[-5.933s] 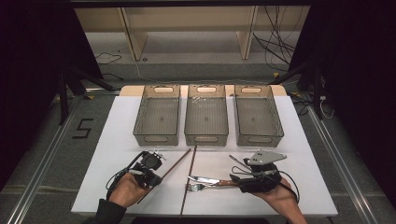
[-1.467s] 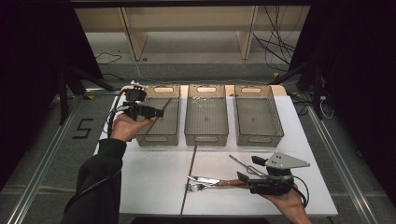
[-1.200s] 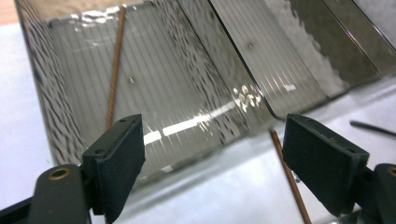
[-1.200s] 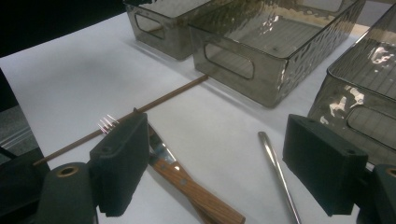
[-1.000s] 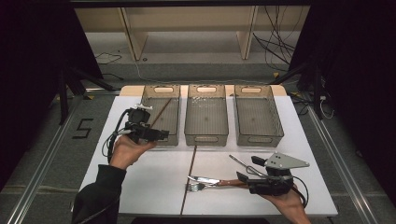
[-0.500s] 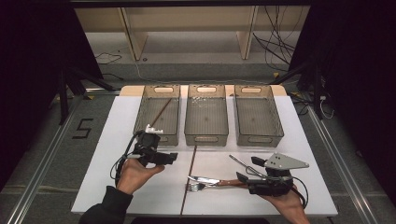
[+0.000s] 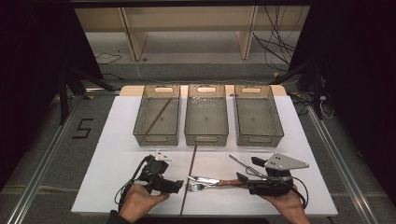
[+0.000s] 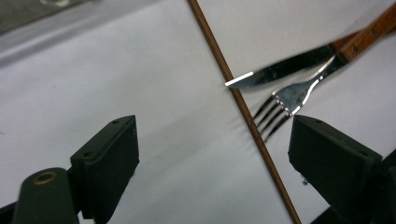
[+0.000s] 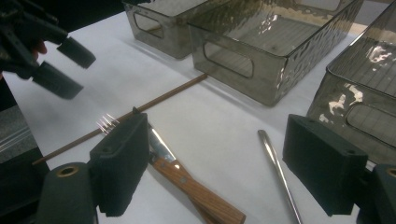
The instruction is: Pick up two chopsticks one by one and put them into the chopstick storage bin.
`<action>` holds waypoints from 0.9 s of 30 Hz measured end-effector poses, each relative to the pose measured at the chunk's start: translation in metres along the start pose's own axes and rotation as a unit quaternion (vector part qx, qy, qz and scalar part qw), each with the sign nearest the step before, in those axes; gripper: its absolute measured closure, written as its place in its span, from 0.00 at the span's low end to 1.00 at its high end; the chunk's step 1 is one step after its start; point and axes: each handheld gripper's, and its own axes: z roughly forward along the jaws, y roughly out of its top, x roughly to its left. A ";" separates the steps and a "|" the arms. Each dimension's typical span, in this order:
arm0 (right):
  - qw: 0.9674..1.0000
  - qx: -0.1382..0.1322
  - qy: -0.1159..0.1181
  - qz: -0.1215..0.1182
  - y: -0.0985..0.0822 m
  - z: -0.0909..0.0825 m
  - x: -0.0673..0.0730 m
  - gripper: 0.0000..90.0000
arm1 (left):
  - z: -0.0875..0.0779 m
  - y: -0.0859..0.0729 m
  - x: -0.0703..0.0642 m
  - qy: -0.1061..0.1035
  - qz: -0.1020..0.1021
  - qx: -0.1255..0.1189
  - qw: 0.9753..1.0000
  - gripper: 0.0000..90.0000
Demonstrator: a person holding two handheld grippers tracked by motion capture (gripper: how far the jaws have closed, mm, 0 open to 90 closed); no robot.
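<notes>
A thin brown chopstick [image 7: 189, 179] lies on the white table [image 7: 116, 158], running front to back. My left gripper [image 7: 176, 186] is open just left of it; in the left gripper view the chopstick [image 8: 243, 107] crosses between the jaws, nearer the right one. A fork [image 8: 285, 100] and a knife [image 8: 280, 70] with wooden handles lie just beyond. A second chopstick [image 7: 159, 114] rests in the left bin [image 7: 140, 126]. My right gripper [image 7: 247, 170] stands open over the knife handle [image 9: 196, 191], with a metal utensil handle [image 9: 278, 172] between its jaws.
Three smoky clear bins stand in a row at the back: left, middle [image 7: 205, 137] and right [image 7: 259, 137]. A small white tag [image 7: 163, 154] lies near the left hand. The other hand's gripper [image 9: 56, 60] appears at the upper left of the right gripper view.
My left gripper has come back from over the left bin to the table's front, open, beside the remaining chopstick. One chopstick now lies in that bin. The right gripper has stayed put.
</notes>
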 end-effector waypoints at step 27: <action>1.000 0.004 -0.003 0.001 0.000 0.001 -0.001 0.26 | 0.025 0.039 0.011 -0.013 -0.027 0.032 0.999 0.33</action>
